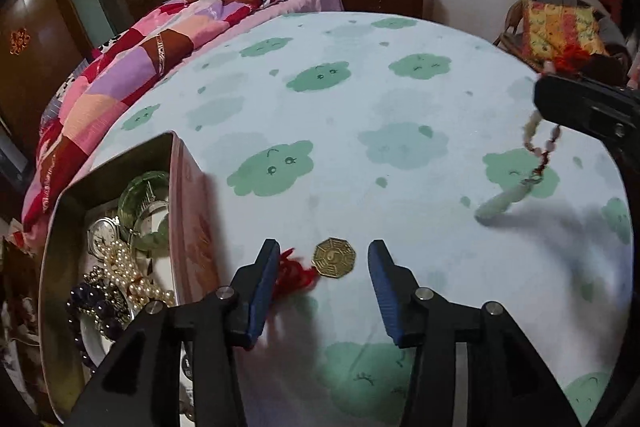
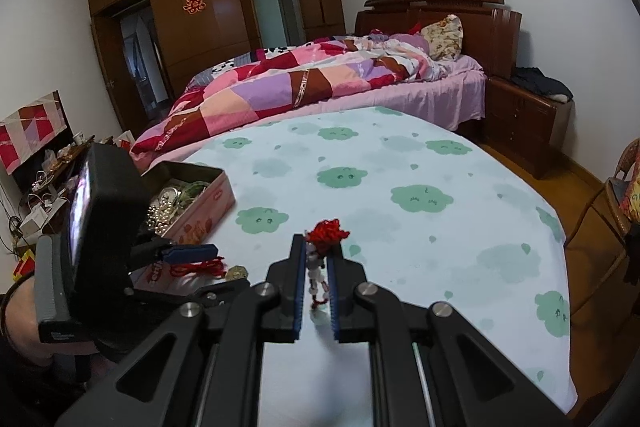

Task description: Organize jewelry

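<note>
A brass octagonal charm on a red cord lies on the cloud-print cloth between the fingers of my open left gripper. The charm and the cord also show in the right wrist view. My right gripper is shut on a pale beaded strand with a red knot. In the left wrist view the strand hangs from the right gripper, and its jade pendant hangs low over the cloth. A pink tin at the left holds pearls, a watch, green bangles and dark beads.
A bed with a patchwork quilt runs along the far side. A wooden nightstand stands at the back right and a chair with a bright cushion at the right. The tin sits at the cloth's left edge.
</note>
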### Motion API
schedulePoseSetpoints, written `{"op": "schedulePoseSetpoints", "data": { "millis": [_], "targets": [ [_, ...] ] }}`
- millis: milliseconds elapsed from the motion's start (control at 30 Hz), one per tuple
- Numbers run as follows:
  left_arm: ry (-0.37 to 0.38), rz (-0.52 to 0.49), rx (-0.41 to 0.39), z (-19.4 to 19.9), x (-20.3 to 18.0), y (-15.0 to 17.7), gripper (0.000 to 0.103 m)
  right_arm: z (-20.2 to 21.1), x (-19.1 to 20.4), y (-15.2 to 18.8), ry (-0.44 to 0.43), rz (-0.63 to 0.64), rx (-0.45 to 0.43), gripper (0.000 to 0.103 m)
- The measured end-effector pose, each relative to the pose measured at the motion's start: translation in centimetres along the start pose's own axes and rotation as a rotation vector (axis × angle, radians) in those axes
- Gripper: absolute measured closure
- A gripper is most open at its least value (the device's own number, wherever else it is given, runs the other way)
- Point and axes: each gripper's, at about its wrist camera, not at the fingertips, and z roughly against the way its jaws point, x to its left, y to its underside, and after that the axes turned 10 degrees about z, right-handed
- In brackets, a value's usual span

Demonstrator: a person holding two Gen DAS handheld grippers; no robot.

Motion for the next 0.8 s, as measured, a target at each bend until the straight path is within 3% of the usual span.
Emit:
{"op": "schedulePoseSetpoints", "data": {
  "millis": [67, 333, 400, 567, 733, 767, 800],
  "targets": [
    [-0.045, -0.047, 0.007, -0.2, -0.3, 0.0, 0.068, 0.1, 0.1, 0.0, 0.000, 0.004, -0.002, 0.091],
    [0.014, -0.134, 0.105, 0.3, 0.9, -0.9, 0.068, 0.3, 0.5, -0.1, -0.008, 0.013, -0.006, 0.091],
    [-0.001, -0.161, 0.113, 0.3, 1.1, -1.0, 0.068, 0.2, 0.5, -0.1, -0.008, 0.015, -0.007, 0.090],
    [-0.009, -0.205, 0.140, -0.3, 1.3, -1.4, 0.076, 0.2, 0.6, -0.2, -0.007, 0.013, -0.009, 0.090],
    [0.041, -0.226, 0.199, -1.2, 1.3, -1.7, 0.079, 0.2, 0.7, -0.2, -0.008, 0.013, -0.006, 0.090],
    [0.051, -0.227, 0.206, -1.2, 1.4, -1.9, 0.081, 0.2, 0.6, -0.2, -0.009, 0.013, -0.007, 0.090],
    [0.067, -0.229, 0.219, -1.3, 1.5, -2.0, 0.089, 0.2, 0.7, -0.2, -0.010, 0.015, -0.008, 0.090]
  ]
}}
